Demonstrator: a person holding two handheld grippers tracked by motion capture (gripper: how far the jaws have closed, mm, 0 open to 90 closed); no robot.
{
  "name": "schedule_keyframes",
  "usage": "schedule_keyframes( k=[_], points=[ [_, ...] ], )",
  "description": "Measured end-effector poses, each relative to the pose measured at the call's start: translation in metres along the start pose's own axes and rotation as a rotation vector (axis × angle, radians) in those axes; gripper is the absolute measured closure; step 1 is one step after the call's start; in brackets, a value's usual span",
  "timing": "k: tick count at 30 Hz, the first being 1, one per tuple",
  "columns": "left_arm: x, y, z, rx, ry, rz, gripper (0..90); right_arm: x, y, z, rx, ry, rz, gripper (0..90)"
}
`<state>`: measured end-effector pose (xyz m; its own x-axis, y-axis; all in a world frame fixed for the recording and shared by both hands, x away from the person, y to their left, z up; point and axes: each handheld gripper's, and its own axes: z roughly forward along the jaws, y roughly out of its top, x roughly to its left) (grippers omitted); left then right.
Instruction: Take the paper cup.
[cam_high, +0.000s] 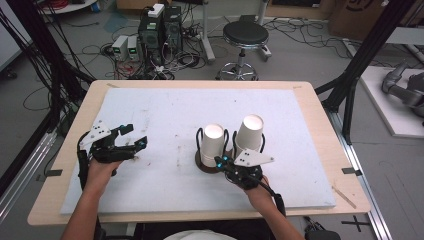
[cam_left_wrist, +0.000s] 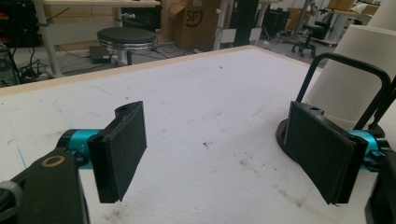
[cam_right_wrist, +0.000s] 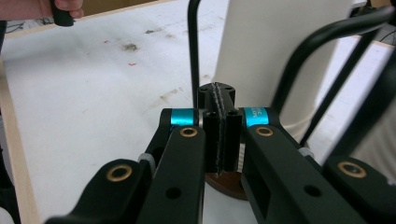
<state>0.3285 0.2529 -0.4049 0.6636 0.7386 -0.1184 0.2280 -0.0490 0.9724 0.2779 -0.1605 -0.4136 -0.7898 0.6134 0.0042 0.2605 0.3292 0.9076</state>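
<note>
Two white paper cups stand upside down in a black wire rack (cam_high: 198, 137) on a round brown base (cam_high: 202, 165), just right of the table's middle. The left cup (cam_high: 213, 142) is upright; the right cup (cam_high: 249, 132) leans away to the right. My right gripper (cam_high: 221, 161) is at the near side of the base, its jaws shut pad to pad (cam_right_wrist: 219, 98), with a rack wire (cam_right_wrist: 193, 46) and a cup (cam_right_wrist: 275, 51) just beyond the tips. My left gripper (cam_high: 135, 135) hovers at the table's left, jaws wide open (cam_left_wrist: 219, 154) and bare, facing the rack (cam_left_wrist: 348, 58).
A white foam board (cam_high: 165, 115) covers most of the wooden table (cam_high: 320, 115). Beyond the far edge stand a black stool (cam_high: 245, 35), computer boxes (cam_high: 160, 30) and loose cables on the floor. Black frame posts rise at both sides.
</note>
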Motion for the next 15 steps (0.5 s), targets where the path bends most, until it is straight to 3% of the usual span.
schedule_keyframes(
  k=[15],
  points=[
    [0.0000, -0.0001, 0.0005, 0.001, -0.003, -0.002, 20.9, 0.0021, -0.0096, 0.0101, 0.033, -0.031, 0.029, 90.0]
  ],
)
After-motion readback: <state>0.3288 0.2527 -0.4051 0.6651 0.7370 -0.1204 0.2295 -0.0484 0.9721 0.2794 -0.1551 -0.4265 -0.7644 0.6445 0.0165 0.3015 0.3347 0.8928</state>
